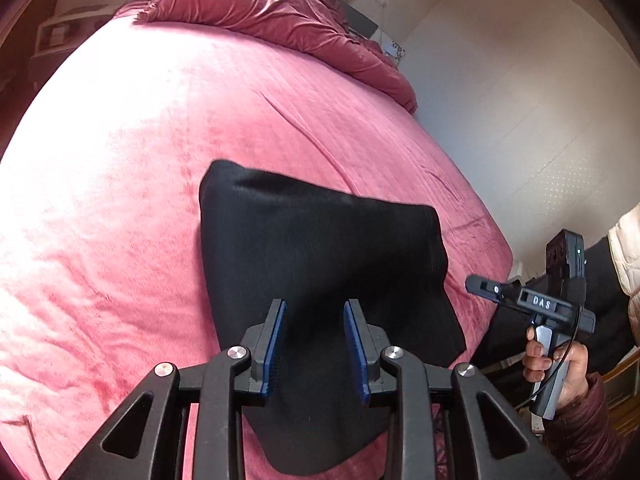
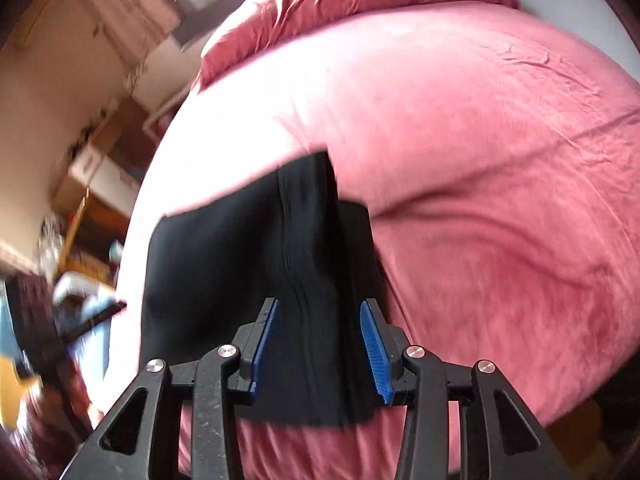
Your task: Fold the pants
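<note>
Black pants (image 1: 320,248), folded into a compact wedge, lie flat on the pink bed cover (image 1: 140,160). My left gripper (image 1: 316,304) hovers over their near end, open, with fabric showing below the gap and neither blue pad pressing on it. My right gripper (image 2: 320,304) stands open above the pants (image 2: 248,256), over a lengthwise seam, with its pads apart from the cloth. In the left wrist view the right gripper (image 1: 480,284) is off the bed's right edge, held by a hand (image 1: 556,360).
A crumpled red duvet (image 1: 280,12) is heaped at the head of the bed. A pale wall (image 1: 520,100) runs along the bed's right side. Shelves and clutter (image 2: 92,168) stand blurred beyond the left edge. The cover (image 2: 480,160) is wide and pink around the pants.
</note>
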